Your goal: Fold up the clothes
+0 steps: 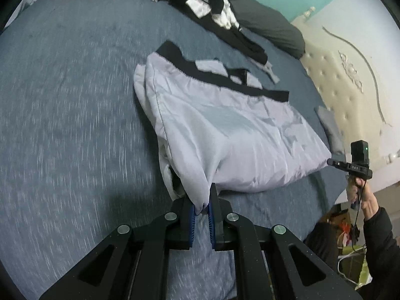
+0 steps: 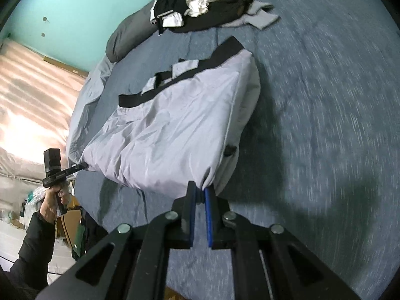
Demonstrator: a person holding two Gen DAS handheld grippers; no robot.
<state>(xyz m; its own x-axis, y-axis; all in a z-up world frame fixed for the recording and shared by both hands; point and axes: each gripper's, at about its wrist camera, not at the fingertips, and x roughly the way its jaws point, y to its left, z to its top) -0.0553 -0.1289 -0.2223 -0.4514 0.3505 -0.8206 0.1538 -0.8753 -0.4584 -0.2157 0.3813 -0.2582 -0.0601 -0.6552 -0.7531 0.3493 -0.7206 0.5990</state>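
Blue bedspread (image 1: 75,125) | left gripper (image 1: 201,206) pinching pale garment (image 1: 225,130) corner; right gripper (image 2: 201,191) likewise, nearly closed

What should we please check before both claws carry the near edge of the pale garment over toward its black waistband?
1. Left claw gripping a near corner of the pale garment: ok, fabric is pinched between the pads.
2. Right claw gripping the other near corner: ok, cloth is bunched between its pads.
3. Near edge lifted evenly: cannot tell, it sags between the corners.
4. Black waistband lying flat: not ok, loose flaps stick out above it.
5. Bedspread past the waistband free: not ok, a black and white clothes pile lies close.
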